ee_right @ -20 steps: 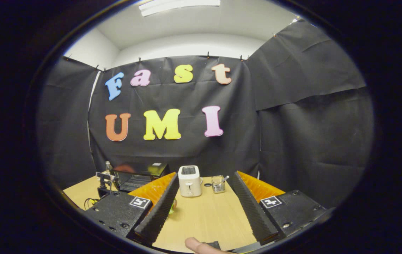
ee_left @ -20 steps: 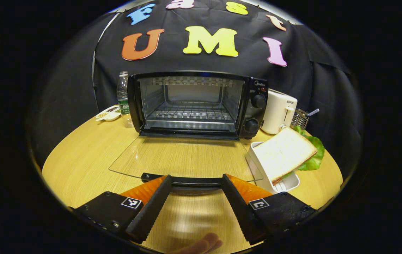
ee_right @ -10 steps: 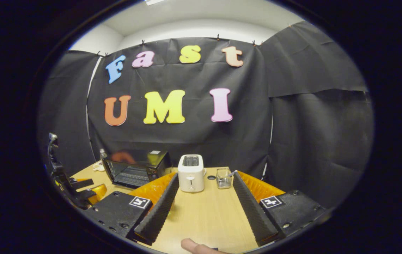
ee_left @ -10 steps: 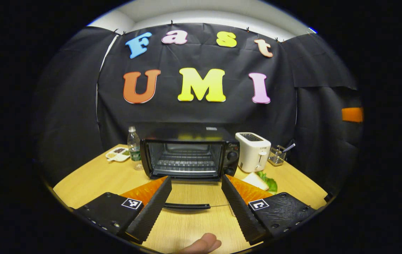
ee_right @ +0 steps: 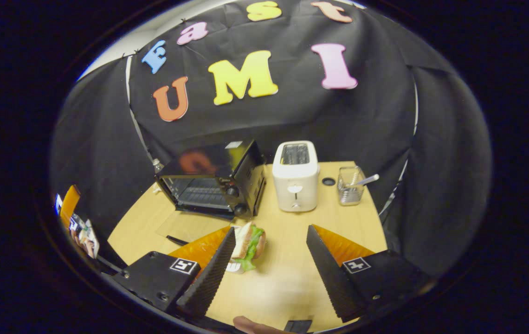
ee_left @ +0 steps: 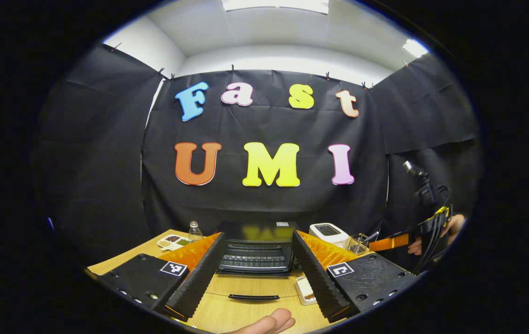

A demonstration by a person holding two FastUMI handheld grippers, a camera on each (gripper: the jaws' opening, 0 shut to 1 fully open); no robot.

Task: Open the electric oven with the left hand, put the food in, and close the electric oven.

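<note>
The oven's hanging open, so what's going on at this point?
A person holds a two-finger tool in each hand. The oven door lies flat on the table, rack empty. The left tool is open, short of the door handle. The right tool is open above the table, with the sandwich by its left finger, not yet gripped.

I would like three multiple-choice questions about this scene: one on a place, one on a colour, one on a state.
1. What stands directly right of the oven in the right gripper view?
A. toaster
B. water bottle
C. wire basket

2. What colour is the toaster?
A. black
B. white
C. red

3. The oven door is
A. shut
B. removed
C. open, lying flat

Answers: 1 A, the toaster stands beside the oven's knob side. 2 B, its body is white. 3 C, the glass door lies on the table and the rack shows.
</note>
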